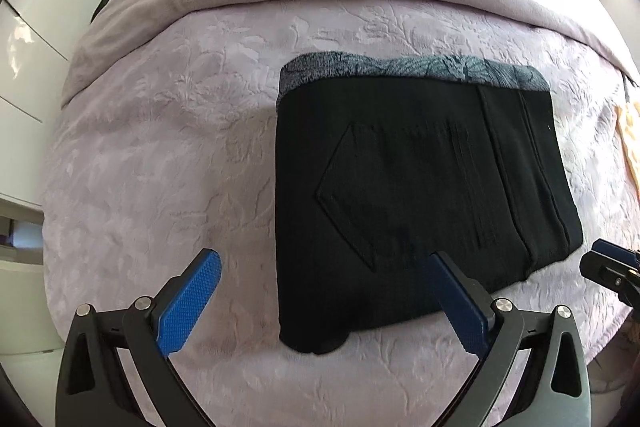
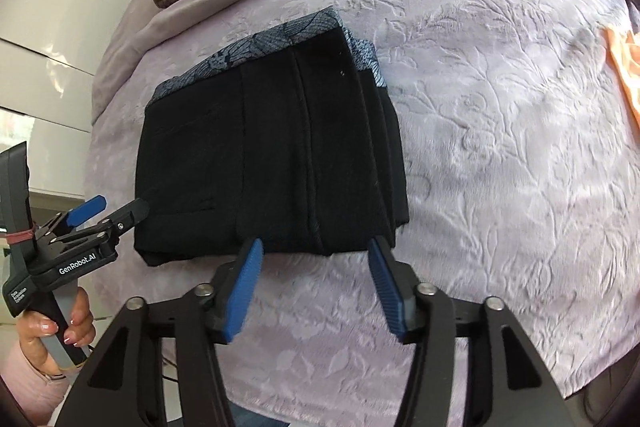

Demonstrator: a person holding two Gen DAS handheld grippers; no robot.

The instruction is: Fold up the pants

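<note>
The black pants [image 1: 420,195] lie as a compact folded packet on the lilac bedspread [image 1: 160,167], with the patterned lining showing along the far edge. The fold looks finished, so I think nothing needs holding now. The left gripper [image 1: 320,283] hangs over the near edge with jaws spread wide and empty. The right gripper [image 2: 316,267] is also released, its blue pads [image 2: 244,291] clear of the cloth, probably so the packet stays undisturbed

I see the black pants [image 1: 420,195] folded into a compact flat rectangle on the bed, back pocket facing up, a blue-grey patterned inner layer showing along the far edge and the stacked fold layers at the right.
</note>
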